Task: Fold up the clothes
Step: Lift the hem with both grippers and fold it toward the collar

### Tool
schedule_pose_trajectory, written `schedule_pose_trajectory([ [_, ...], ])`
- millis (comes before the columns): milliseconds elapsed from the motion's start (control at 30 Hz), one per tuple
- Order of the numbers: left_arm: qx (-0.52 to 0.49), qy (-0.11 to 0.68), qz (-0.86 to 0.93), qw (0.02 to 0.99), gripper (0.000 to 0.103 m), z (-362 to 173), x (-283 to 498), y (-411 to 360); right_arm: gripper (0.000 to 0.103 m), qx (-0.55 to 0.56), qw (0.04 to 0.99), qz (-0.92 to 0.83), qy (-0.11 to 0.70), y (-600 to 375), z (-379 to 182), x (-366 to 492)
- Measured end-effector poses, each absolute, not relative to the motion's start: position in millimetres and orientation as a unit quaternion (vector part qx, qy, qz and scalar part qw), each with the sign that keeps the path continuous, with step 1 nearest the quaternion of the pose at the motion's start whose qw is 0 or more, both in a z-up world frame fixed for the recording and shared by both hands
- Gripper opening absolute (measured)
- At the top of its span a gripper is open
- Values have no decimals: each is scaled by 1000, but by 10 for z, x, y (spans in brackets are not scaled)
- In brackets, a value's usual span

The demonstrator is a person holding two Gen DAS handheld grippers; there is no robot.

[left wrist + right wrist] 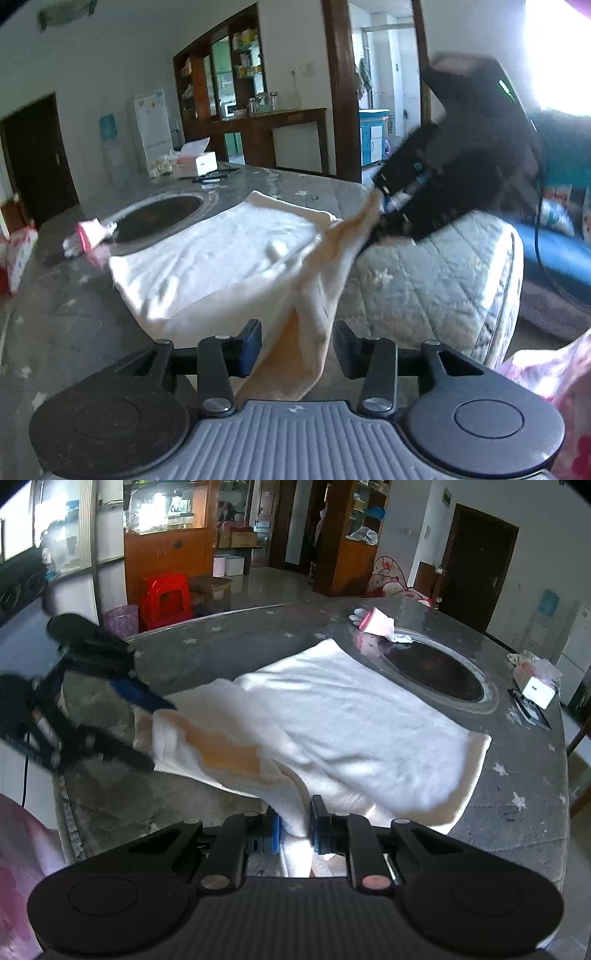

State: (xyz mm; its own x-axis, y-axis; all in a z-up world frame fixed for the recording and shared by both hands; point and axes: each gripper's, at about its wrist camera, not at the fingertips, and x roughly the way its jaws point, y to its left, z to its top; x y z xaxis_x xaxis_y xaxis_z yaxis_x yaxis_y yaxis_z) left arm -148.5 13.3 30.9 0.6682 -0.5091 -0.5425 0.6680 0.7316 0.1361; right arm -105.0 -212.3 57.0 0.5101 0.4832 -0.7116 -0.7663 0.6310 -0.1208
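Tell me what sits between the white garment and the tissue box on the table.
The dark round inset in the table lies between the white garment and the tissue box, seen in the right wrist view.

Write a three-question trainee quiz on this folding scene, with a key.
1. True or false: the right gripper is shut on the white cloth.
2. Which gripper has its jaws apart, with cloth between them but not pinched: A) left gripper B) right gripper?
3. Fill in: the dark inset in the table is ____ in shape.

Key: 1 true; 2 A; 3 round.
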Motion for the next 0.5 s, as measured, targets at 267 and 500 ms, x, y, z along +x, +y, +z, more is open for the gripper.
schedule_pose_trajectory([
  [267,228,203,-278,911,59,143,-1609,-22,14,-209,840,368,340,-2074,636,-963],
  [500,303,180,-240,905,58,-8,-1638,-99,14,-211,842,363,338,-2075,650,-960],
])
